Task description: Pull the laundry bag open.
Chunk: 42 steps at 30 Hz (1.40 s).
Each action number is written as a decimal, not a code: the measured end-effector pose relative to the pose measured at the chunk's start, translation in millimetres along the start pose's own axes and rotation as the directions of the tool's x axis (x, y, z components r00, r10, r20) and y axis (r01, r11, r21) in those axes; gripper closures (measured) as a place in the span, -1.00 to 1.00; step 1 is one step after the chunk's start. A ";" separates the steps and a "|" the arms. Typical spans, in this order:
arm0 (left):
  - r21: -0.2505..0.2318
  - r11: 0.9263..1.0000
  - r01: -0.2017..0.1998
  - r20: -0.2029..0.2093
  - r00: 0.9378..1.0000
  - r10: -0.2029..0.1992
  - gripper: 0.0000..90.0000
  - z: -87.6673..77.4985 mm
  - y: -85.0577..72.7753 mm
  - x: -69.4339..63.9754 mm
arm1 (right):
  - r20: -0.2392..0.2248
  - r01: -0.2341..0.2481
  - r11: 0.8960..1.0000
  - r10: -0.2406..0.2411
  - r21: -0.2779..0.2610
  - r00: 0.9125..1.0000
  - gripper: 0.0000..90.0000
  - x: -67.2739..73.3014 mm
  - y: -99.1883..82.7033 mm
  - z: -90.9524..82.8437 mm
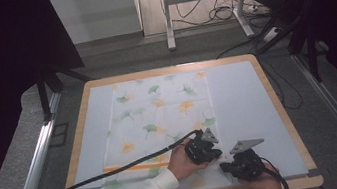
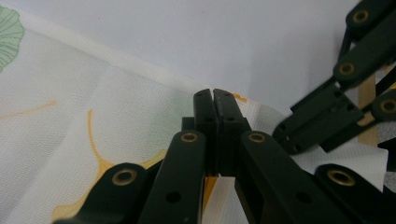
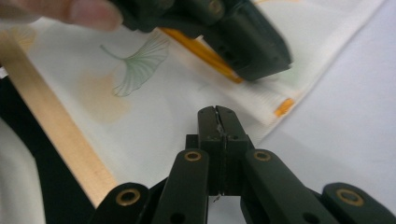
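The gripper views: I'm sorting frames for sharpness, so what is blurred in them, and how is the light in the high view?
Left gripper view: the cloth weave is sharp, the near linkage soft. Right gripper view: the left gripper and a fingertip at the top are blurred, the right gripper crisper. High view: even light on the table, no glare, dark sides.

No text, label, brand, number or sign can be read anywhere here.
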<state>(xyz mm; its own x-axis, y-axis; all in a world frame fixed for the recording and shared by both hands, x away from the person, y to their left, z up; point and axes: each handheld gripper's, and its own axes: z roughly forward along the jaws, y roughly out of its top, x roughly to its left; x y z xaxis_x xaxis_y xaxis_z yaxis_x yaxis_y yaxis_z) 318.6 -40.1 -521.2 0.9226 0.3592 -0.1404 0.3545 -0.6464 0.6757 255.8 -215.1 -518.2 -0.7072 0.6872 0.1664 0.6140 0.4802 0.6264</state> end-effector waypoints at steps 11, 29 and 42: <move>0.000 1.000 0.003 -0.002 1.000 -0.003 1.00 0.7 -0.1 0.1 | 0.065 -0.028 1.000 0.029 -0.009 0.997 0.98 -8.7 7.3 4.4; -0.005 1.000 0.002 -0.001 1.000 -0.002 1.00 3.8 -1.2 0.2 | 0.069 -0.036 0.999 0.036 -0.004 0.997 0.98 -8.4 8.7 5.4; 0.007 1.000 -0.028 -0.034 0.999 0.028 1.00 0.9 -2.3 -3.0 | 0.008 -0.130 0.991 0.130 -0.010 0.991 0.99 -20.1 8.1 5.8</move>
<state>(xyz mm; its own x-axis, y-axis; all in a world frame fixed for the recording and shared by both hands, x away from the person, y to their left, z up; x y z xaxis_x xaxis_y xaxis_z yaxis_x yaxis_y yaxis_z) 315.2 -40.4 -523.0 0.9264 0.3639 -0.0966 0.3298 -0.6606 0.6744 277.0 -221.9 -520.8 -0.6184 0.7482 0.2403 0.6974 0.3816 0.6067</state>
